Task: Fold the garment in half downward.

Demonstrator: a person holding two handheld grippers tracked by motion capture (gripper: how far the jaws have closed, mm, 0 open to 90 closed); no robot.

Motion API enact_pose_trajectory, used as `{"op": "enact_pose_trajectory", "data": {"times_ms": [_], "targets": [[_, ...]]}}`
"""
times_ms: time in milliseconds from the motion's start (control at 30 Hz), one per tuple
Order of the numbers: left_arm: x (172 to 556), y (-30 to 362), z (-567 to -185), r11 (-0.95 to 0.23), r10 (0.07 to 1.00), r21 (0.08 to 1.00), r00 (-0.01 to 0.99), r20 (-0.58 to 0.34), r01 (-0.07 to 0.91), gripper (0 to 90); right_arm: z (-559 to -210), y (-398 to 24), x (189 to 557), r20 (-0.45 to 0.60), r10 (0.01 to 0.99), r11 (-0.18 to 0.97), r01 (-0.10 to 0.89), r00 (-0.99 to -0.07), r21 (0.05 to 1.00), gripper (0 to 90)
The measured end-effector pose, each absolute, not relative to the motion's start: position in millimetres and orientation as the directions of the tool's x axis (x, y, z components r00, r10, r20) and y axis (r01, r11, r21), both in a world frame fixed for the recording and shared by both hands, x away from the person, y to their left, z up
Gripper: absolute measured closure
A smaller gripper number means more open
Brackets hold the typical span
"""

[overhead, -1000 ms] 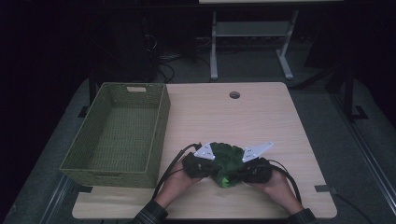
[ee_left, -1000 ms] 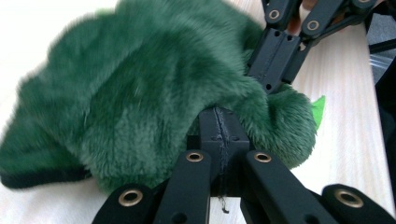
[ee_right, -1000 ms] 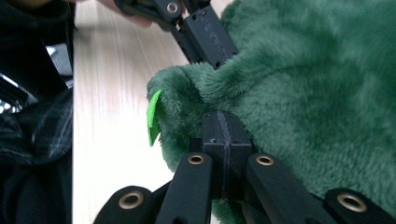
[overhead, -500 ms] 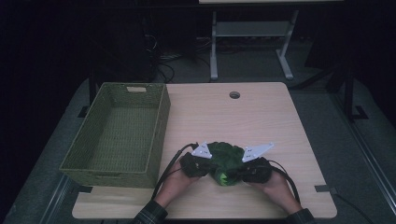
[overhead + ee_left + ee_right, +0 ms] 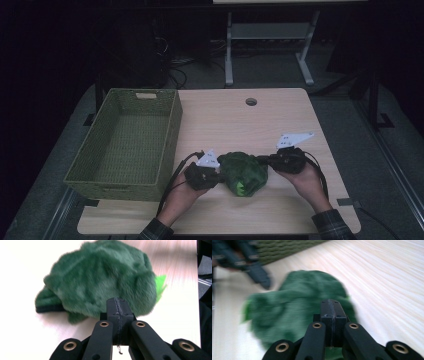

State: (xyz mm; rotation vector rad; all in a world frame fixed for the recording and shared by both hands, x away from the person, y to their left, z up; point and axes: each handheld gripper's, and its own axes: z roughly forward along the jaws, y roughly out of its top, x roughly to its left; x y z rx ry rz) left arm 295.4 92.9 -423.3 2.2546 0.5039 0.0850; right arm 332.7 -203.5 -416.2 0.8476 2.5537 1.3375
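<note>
Currently, high view: green plush toy (image 5: pixel 243 173) lies on the table (image 5: pixel 250 130), near the front edge, roughly mid-width. Left tongs (image 5: pixel 216 176) sit at the toy's left side, right tongs (image 5: pixel 263 161) at its right side, tips right at the fur on both. Whether they touch it, I cannot tell from here. A hand (image 5: pixel 181 195) comes in from the bottom on the left, the other hand (image 5: pixel 307 181) from the bottom on the right, plaid sleeves at the frame edge. Green woven basket (image 5: pixel 127 142) stands on the table's left part, just beside the left hand, apart from the toy. Small round hole (image 5: pixel 251 101) in the tabletop toward the far edge.

Left gripper view: left tongs (image 5: pixel 117 305) are pressed together, jaw faces meeting in one seam, nothing between them. The tip is in front of the plush toy (image 5: pixel 100 280), which fills the middle; dark green fur, a bright green bit poking out at its right side. Toy rests flat on the pale table (image 5: pixel 22 270).

Right gripper view: right tongs (image 5: pixel 331 307) also together, nothing clamped. Plush toy (image 5: pixel 297 307) is directly ahead and under the tip, blurred. Left tongs (image 5: pixel 260 277) show beyond it at upper left, blurred. Basket (image 5: pixel 287 247) edge runs along the top.
</note>
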Motion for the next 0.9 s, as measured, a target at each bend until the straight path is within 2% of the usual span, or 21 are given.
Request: {"op": "enact_pose_trajectory", "data": {"times_ms": [233, 400, 900], "targets": [[285, 93, -436, -0.603, 0.382, 0.716, 0.915, -0.128, 0.352, 89.8, -436, -205, 370, 0.143, 0.576, 0.464, 0.466, -0.805, 0.753, 90.0], [286, 85, -444, -0.618, 0.37, 0.7, 0.918, -0.141, 0.356, 89.8, -452, -202, 383, 0.157, 0.579, 0.482, 0.491, -0.8, 0.725, 90.0], [307, 77, -458, -0.643, 0.409, 0.666, 0.905, -0.118, 0.377, 89.8, -460, -205, 367, 0.171, 0.545, 0.527, 0.494, -0.821, 0.692, 90.0]]}}
